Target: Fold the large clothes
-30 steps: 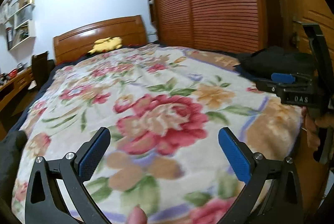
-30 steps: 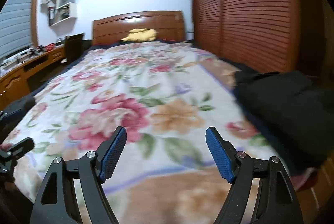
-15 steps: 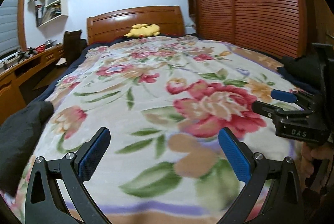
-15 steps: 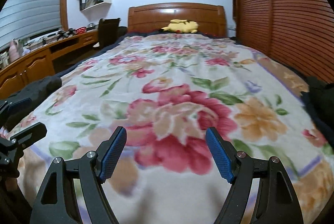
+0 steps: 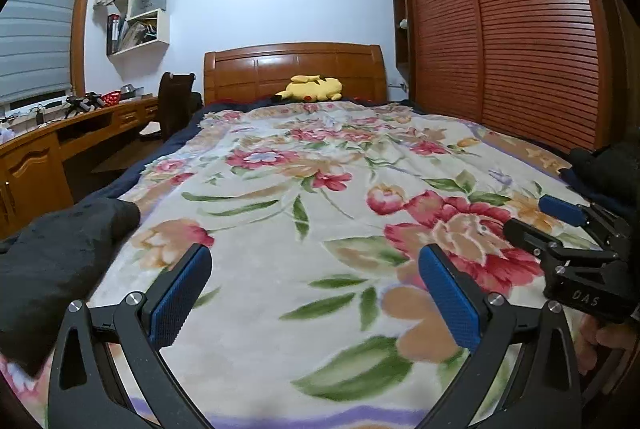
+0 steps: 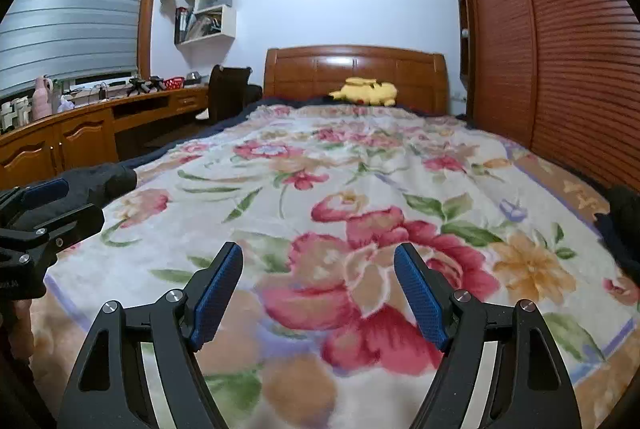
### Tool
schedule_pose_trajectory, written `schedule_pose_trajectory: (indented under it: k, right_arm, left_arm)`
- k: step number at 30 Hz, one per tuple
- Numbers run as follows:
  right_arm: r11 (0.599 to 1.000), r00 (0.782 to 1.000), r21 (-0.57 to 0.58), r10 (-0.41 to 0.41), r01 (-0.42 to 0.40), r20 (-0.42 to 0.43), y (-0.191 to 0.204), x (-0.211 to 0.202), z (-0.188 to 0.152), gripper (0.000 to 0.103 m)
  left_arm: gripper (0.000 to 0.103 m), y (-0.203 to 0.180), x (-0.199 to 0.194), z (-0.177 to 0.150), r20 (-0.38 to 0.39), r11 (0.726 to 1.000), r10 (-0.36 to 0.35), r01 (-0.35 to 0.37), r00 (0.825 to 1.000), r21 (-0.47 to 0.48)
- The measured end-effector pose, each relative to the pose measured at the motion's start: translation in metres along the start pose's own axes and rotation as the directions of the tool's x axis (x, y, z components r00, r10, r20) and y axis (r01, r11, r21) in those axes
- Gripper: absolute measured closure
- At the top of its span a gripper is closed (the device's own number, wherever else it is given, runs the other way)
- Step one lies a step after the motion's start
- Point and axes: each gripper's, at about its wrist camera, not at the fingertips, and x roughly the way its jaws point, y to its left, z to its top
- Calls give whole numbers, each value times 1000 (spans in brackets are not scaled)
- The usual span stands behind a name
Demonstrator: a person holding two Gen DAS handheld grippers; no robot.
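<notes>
Nearest, left black two-finger gripper with blue pads (image 5: 314, 283) spread wide and holding nothing, poised over the near end of the cream floral plush blanket (image 5: 304, 197). Beside it, right black two-finger gripper with blue pads (image 6: 318, 287) likewise gaping and bare, low over a big red rose print.

Just left of the left gripper, a dark, soft black garment bundle (image 5: 60, 249) heaped on the near-left edge of the bed. At the near-right edge, a second black fabric mass (image 5: 608, 165), partly cut off by the frame; hard to say whether folded or merely dropped.

Fits two stages alike: dark clothes waiting at the edges to be spread and folded, or clothes already done and set aside. Middle of the blanket bare of clothing, so room enough for spreading; any grip on either heap calls for finding a hem or corner in shapeless dark cloth.

Farther off, a yellow plush toy (image 5: 314, 89) against the brown wooden headboard (image 5: 292, 69). Far left, a long wooden desk (image 6: 80, 133), a dark chair (image 6: 228, 89) and white wall shelves (image 5: 140, 17); right, brown slatted wardrobe doors (image 5: 520, 29) close along the bed, cramping that side.
</notes>
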Motion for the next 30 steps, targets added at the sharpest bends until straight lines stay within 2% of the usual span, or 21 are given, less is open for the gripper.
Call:
schedule_pose_trajectory:
  k: [5,13,30]
  right_arm:
    - [1000,999,1,4,-4,40,2,3,-9,23]
    - [1000,999,3,4,-4,33,5,9,-16,23]
    - [1000,999,21,-1,0,40,5,7,-16,23]
  left_arm:
    - [0,5,-5,-9,-5,1000,8,-8,1000,-1]
    - [0,18,-6,-11,8,999,31,-31,999,-44]
    - [0,19,-6,-13,8,998,39,-39,999,-41]
